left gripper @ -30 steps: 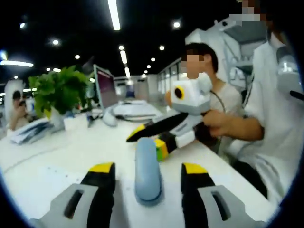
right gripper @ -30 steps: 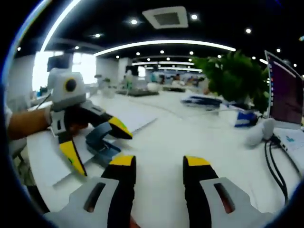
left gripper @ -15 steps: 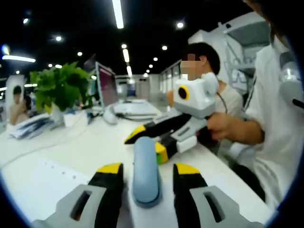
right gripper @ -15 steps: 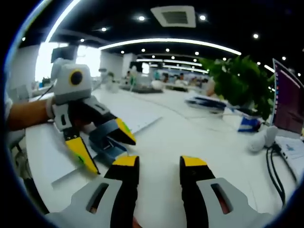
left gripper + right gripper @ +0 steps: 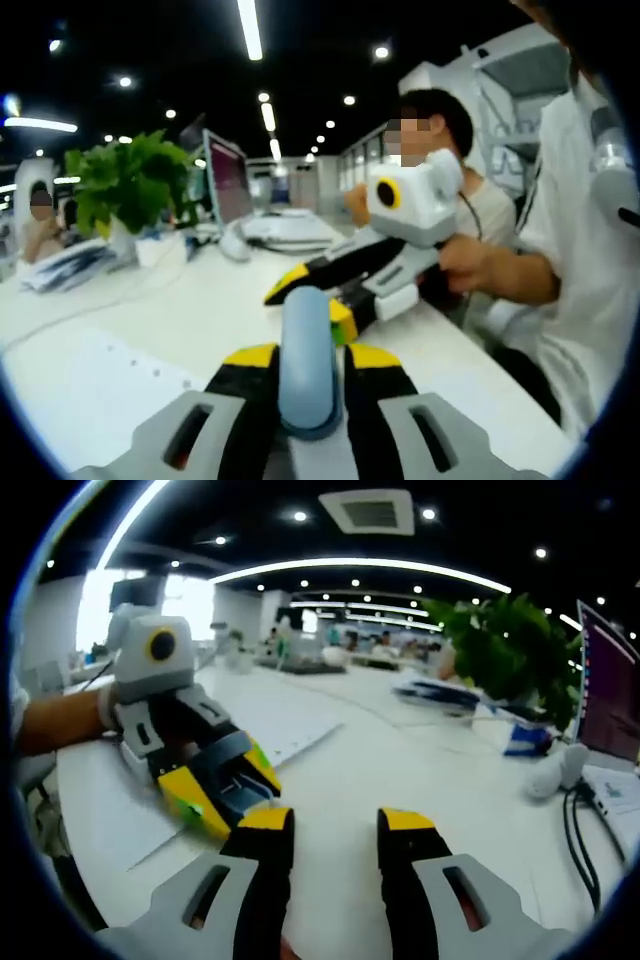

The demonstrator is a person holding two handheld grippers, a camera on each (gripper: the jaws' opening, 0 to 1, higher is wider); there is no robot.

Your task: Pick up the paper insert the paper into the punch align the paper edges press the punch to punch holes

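Now the left gripper [image 5: 308,362] has its jaws clamped on the punch [image 5: 306,355] over the paper [image 5: 262,732]; the right gripper [image 5: 327,825] hovers, jaws apart.

The base of the punch [image 5: 306,365] is hidden by the left gripper [image 5: 308,375], and the paper [image 5: 130,815] under it is cut off.

White table [image 5: 420,770] carries paper [image 5: 80,380], punch [image 5: 306,360], plant [image 5: 505,655]
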